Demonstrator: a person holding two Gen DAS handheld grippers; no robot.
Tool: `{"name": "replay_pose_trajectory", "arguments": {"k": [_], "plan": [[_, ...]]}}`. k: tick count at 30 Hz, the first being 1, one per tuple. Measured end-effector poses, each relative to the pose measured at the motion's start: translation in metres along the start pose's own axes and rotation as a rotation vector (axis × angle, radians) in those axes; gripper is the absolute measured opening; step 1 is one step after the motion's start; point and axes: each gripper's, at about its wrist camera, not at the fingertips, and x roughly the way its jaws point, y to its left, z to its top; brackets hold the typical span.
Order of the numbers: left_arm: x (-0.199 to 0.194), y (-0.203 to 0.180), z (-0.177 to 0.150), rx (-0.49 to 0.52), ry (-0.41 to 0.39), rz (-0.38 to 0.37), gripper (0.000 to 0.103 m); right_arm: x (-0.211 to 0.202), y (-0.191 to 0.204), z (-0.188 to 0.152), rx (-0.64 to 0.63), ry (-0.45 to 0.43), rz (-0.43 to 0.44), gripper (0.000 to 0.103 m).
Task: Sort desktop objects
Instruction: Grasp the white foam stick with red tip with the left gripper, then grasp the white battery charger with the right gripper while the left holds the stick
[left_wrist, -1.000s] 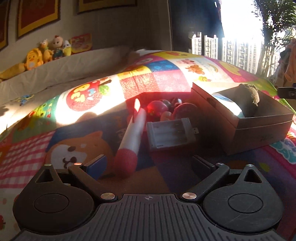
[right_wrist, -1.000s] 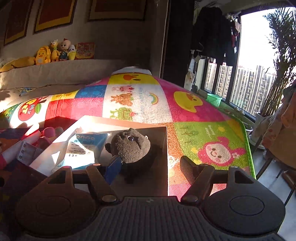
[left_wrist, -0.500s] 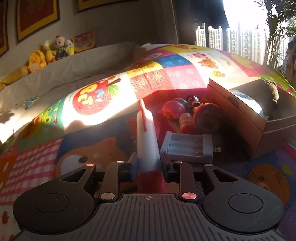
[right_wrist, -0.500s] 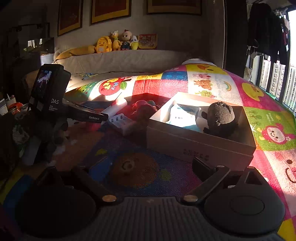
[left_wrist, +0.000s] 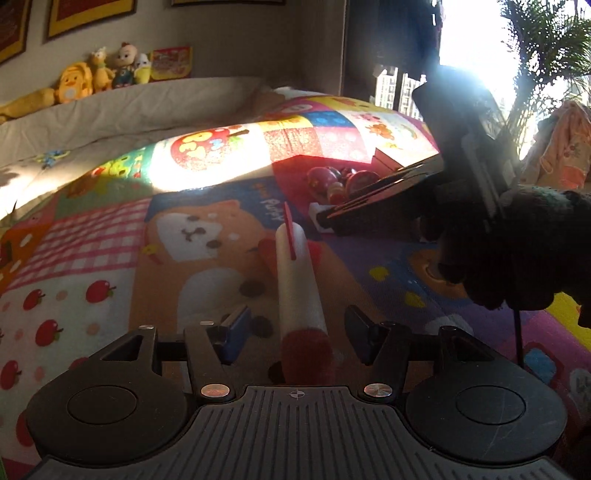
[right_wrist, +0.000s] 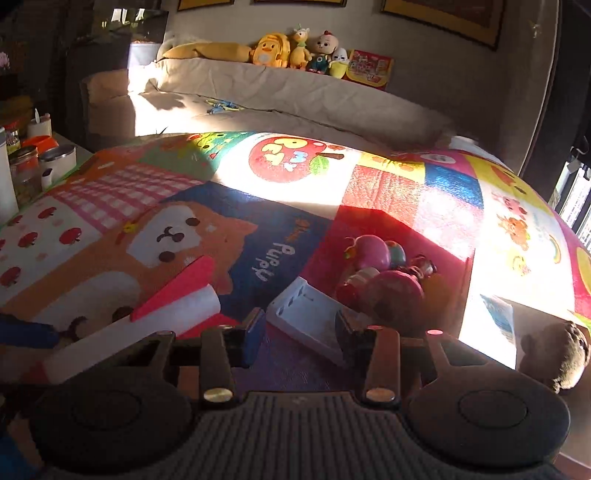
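A white foam rocket with a red nose and red fins lies on the colourful play mat, between the spread fingers of my open left gripper, touching neither. It also shows in the right wrist view. My right gripper is open over a white battery charger. A pile of small round toys lies just beyond it. A brown plush sits in the box at the right edge.
The right gripper's body and a dark gloved hand fill the right side of the left wrist view. Jars and cups stand on a surface at far left. A sofa with plush toys lies behind the mat.
My left gripper has opened and let go of the rocket after moving it left, away from the pile. My right gripper has swung from the box toward the charger and toys.
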Motion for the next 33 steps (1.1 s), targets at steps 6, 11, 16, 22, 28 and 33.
{"name": "replay_pose_trajectory", "arguments": {"k": [6,11,16,22,28,33], "plan": [[0.002,0.005,-0.002,-0.019,0.002,-0.019,0.077,0.029,0.003,0.004,0.058,0.058,0.052,0.037],[-0.002,0.004,-0.004,-0.027,-0.009,-0.043,0.081,-0.014,-0.005,-0.020,0.095,0.095,0.205,0.024],[0.002,-0.002,-0.005,-0.014,0.004,-0.062,0.082,-0.079,-0.016,-0.069,0.066,0.117,0.239,0.025],[0.009,-0.015,0.000,-0.005,0.015,-0.105,0.084,-0.132,-0.033,-0.114,0.010,0.056,0.044,0.041],[0.016,-0.029,0.005,0.009,0.019,-0.114,0.095,-0.132,-0.056,-0.124,0.117,0.051,0.005,0.072],[0.020,-0.022,0.011,-0.028,0.023,-0.054,0.096,-0.115,-0.049,-0.119,0.196,0.061,0.143,0.075]]}}
